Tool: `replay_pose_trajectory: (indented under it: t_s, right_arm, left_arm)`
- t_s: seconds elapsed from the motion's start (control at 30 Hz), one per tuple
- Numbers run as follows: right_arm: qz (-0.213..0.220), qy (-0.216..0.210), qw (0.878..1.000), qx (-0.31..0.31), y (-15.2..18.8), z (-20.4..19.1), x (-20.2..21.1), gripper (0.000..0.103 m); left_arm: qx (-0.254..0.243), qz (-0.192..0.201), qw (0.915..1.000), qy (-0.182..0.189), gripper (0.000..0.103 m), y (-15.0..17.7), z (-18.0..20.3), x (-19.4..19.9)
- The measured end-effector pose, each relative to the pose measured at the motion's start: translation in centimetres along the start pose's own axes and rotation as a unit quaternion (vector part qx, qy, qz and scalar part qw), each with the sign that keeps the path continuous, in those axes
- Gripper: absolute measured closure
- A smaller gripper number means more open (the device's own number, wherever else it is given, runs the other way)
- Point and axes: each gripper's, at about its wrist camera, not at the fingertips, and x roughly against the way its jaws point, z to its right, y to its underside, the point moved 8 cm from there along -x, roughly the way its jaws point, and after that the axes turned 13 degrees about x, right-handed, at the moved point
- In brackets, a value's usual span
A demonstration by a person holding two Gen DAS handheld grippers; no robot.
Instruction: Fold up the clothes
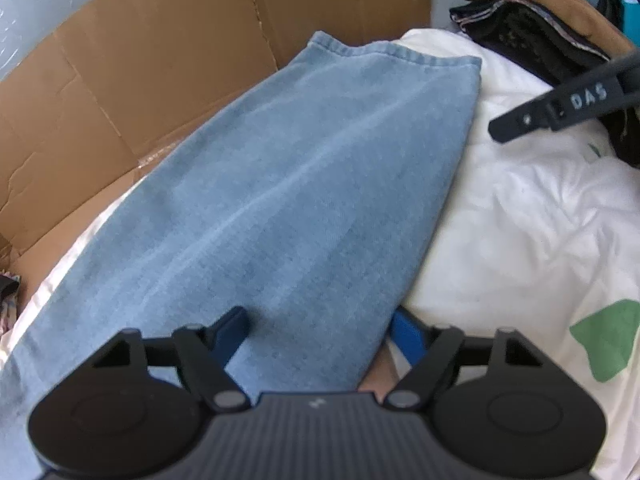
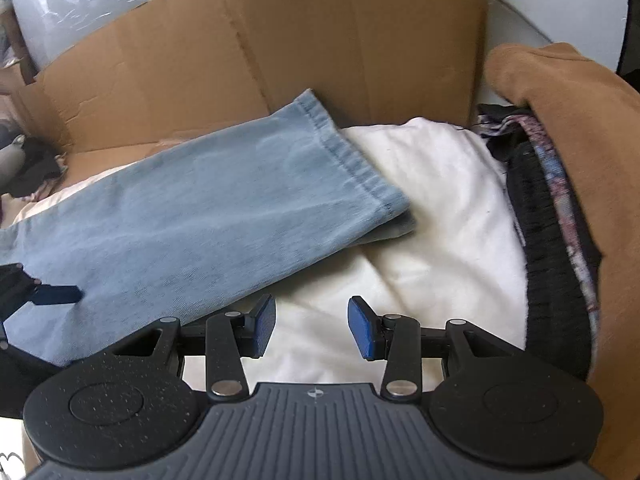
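Light-blue jeans (image 1: 304, 184) lie flat on a white sheet (image 1: 520, 220), the legs stacked one on the other. The long axis runs from the near-left side of the sheet away toward a brown cardboard panel (image 1: 168, 80), and the hemmed cuffs (image 2: 352, 156) form the far end, reaching the foot of that panel. In the right wrist view the same axis runs from lower left to upper right, with the lower leg's cuff showing just past the upper one.

The left gripper (image 1: 320, 336) straddles the near part of the denim: its jaws stand wide, one blue pad on the cloth and the other off the cloth's right edge (the pads do not press together on the fabric).

The right gripper (image 2: 312, 328) hangs over bare sheet just beside the jeans' right edge, jaws partly parted with nothing between them.

To the right of the sheet lies a pile of dark clothes (image 2: 548, 248) under a brown garment (image 2: 580, 128), well apart from the jeans.
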Motion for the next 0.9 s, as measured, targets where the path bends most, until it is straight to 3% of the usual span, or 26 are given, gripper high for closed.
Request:
replay_pose_trajectory:
  t_s: [0.1, 0.2, 0.3, 0.37, 0.47, 0.73, 0.9]
  right_arm:
    - [-0.003, 0.031, 0.999, 0.028, 0.1, -0.6, -0.4, 0.056]
    - [-0.004, 0.023, 0.999, 0.043, 0.2, -1.2, -0.8, 0.056]
    - [-0.018, -0.007, 0.999, 0.035, 0.2, -1.7, -1.5, 0.056]
    - [-0.018, -0.012, 0.999, 0.043, 0.1, -1.9, -1.8, 0.056]
    - [-0.013, -0.016, 0.999, 0.050, -0.3, -2.1, -1.9, 0.056]
    - [0.002, -0.014, 0.998, 0.059, -2.5, -2.2, -2.2, 0.056]
    - [0.020, 0.015, 0.997, 0.072, -4.3, -1.5, -2.0, 0.056]
  left_arm:
    - [-0.019, 0.012, 0.9997, -0.003, 0.032, 0.1, 0.6, 0.3]
    - [-0.036, 0.021, 0.9991, -0.003, 0.038, 0.1, 0.9, 0.5]
    - [-0.023, 0.026, 0.9994, 0.008, 0.055, -0.5, 0.4, 0.7]
    - [-0.012, 0.029, 0.9994, 0.016, 0.074, -0.9, 0.0, 0.9]
    - [0.011, 0.035, 0.9987, 0.036, 0.085, -1.8, -0.4, 1.8]
    - [0.023, 0.047, 0.9975, 0.048, 0.082, -2.3, -0.7, 2.7]
    - [-0.015, 0.036, 0.9967, 0.072, 0.056, -1.4, 1.2, 1.8]
